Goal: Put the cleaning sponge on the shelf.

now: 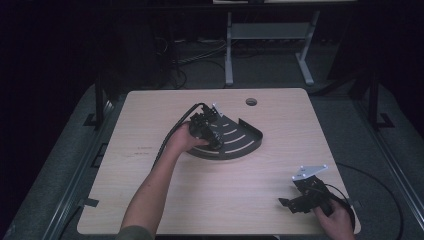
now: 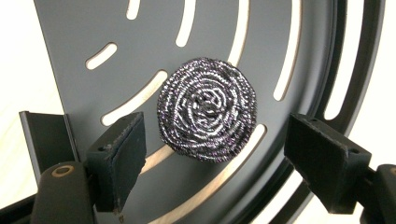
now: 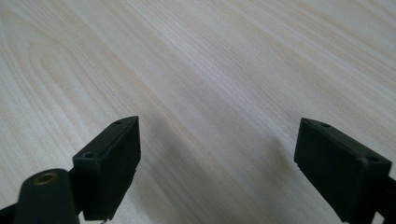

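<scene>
The pale wood-grain rectangular worktop (image 1: 150, 200) carries a dark grey quarter-round metal tray with curved slots (image 1: 245, 142), set near its middle. A round coiled steel-wool scouring pad (image 2: 208, 109) lies on the tray floor, resting across the slots. The left tongs (image 2: 215, 158) hover over the tray, jaws spread wide with the pad between them; neither jaw pad touches it. The right tongs (image 3: 217, 163) sit at the near right corner of the worktop (image 3: 196, 70), well apart from the tray, jaws spread over bare wood with nothing between them.
</scene>
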`<state>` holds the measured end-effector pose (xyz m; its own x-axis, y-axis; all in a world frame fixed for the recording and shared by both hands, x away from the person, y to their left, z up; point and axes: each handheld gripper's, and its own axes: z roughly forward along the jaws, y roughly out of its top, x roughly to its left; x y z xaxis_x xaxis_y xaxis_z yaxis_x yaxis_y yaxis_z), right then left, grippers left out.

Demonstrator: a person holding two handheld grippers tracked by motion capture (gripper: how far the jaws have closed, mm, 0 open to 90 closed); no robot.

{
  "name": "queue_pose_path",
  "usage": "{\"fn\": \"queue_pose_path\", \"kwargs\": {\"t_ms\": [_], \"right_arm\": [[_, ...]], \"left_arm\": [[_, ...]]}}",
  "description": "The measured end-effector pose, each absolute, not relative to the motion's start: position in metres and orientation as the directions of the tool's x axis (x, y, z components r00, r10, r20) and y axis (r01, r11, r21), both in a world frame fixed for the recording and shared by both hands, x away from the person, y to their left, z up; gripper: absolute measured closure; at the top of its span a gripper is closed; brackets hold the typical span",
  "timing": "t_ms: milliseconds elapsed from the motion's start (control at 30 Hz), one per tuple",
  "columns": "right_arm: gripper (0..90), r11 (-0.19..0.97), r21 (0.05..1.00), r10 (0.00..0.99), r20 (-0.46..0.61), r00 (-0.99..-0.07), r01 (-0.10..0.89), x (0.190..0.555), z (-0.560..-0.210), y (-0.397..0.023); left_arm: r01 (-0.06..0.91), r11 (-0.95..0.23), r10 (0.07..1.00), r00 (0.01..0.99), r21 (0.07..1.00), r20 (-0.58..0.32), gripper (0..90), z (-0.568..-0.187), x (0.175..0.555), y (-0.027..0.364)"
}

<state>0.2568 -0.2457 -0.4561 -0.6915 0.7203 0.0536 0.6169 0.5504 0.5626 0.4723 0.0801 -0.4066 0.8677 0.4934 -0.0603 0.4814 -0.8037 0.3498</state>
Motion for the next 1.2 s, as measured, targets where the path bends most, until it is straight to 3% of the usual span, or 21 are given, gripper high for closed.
{"fn": "queue_pose_path", "kwargs": {"t_ms": [1200], "right_arm": [[14.3,0.544,0.562,0.728,0.054,-0.684,0.623,0.258,-0.457,-0.245]], "left_arm": [[0.453,-0.792,0.479,0.877,0.411,-0.042,20.7,-0.383,0.425,0.115]]}}
